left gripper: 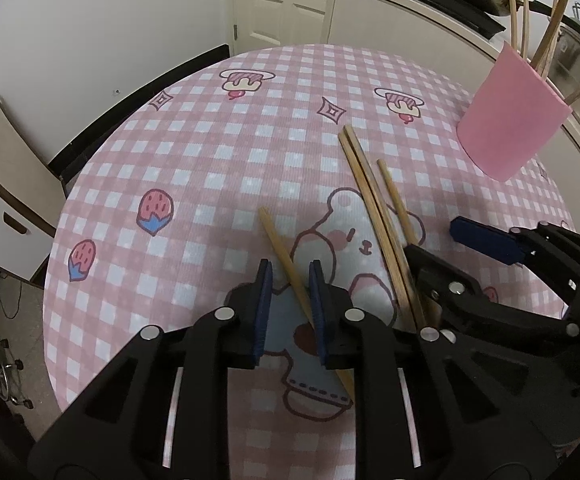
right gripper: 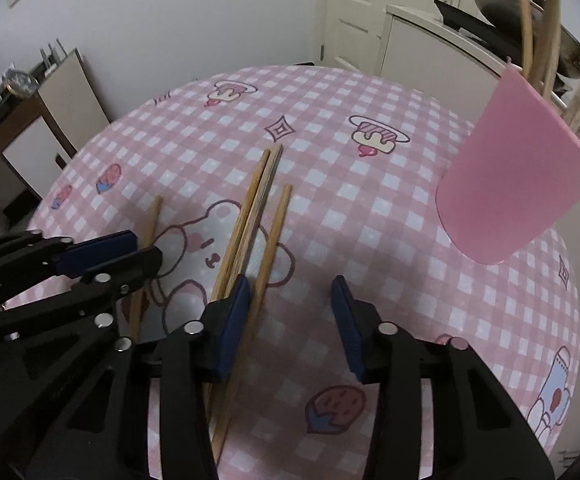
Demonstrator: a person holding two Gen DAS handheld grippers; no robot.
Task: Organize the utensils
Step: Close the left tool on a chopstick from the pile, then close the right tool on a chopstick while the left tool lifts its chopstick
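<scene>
Left claw: pads nearly together around a single chopstick lying mid-bench; contact likely, lift not begun. Right claw: jaws apart, one chopstick of the neighbouring three between them, ungripped. Pink holder, already stocked, stands near bench's far right edge. Step: pickup. Next: firm grip, raise, carry to holder.

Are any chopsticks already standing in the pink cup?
Yes: in the right wrist view several chopsticks rise out of the pink cup at the table's far right edge.
</scene>
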